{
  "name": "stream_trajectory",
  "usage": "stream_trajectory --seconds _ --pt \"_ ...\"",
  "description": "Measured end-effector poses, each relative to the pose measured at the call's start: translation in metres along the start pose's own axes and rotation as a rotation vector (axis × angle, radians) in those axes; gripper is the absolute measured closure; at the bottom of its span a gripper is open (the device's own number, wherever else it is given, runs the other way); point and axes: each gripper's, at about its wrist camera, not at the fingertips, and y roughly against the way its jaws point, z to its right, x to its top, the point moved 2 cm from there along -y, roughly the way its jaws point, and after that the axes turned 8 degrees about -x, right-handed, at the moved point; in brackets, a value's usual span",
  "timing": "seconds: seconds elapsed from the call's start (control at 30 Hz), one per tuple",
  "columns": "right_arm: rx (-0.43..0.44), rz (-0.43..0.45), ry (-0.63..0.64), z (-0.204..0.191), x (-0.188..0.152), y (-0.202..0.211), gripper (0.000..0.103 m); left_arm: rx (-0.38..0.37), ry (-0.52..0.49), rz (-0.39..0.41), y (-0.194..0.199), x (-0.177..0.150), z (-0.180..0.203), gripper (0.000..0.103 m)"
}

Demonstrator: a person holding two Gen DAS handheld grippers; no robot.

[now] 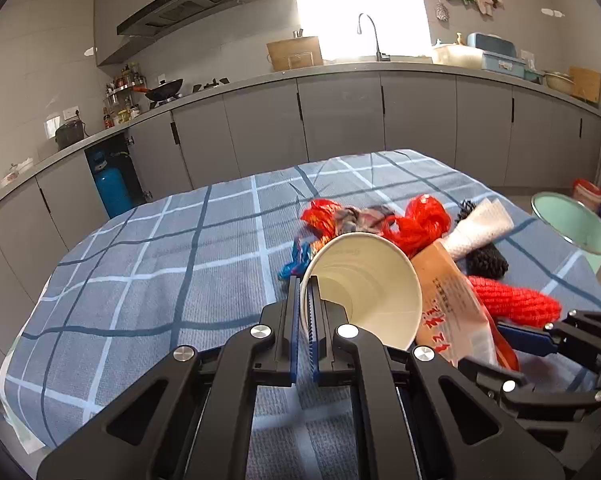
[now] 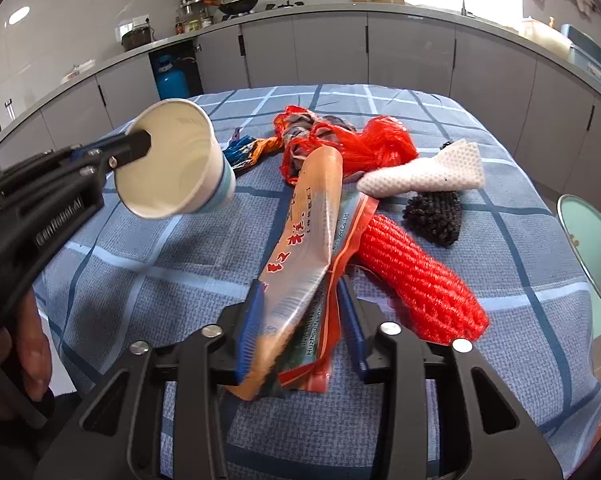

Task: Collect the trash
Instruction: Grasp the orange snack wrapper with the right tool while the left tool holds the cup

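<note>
Trash litters plaid tablecloth (image 1: pixel 148 280) near gray cabinets (image 1: pixel 340 116).

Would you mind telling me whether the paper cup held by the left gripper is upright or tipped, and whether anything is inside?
Tipped and empty: the paper cup lies sideways, with the left gripper pinching its rim, and only bare white interior shows.

Daylight floods through the window (image 1: pixel 356 4) ahead of me, blown out white. My fisheye bends the cabinets (image 1: pixel 340 116); corners go dark, nearest parts blur.
</note>
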Motion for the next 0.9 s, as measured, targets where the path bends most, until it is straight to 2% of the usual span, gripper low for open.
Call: stream_trajectory --seconds 0.1,0.3,0.63,0.9 --pt "0.006 0.015 0.016 -0.004 0.001 0.004 0.086 -0.003 0.003 -0.006 -0.003 -0.007 -0.002 0.098" --pt "0.000 0.066 0.051 -0.011 0.002 0.017 0.095 0.017 0.032 0.034 0.007 -0.002 -0.009 0.098" --pt "-0.020 0.196 0.026 -0.003 0.014 0.048 0.097 0.035 0.057 0.084 0.020 0.012 -0.012 0.098" --pt "-0.047 0.255 -0.028 0.012 0.025 0.062 0.097 0.025 0.054 0.111 0.024 0.030 -0.002 0.098"
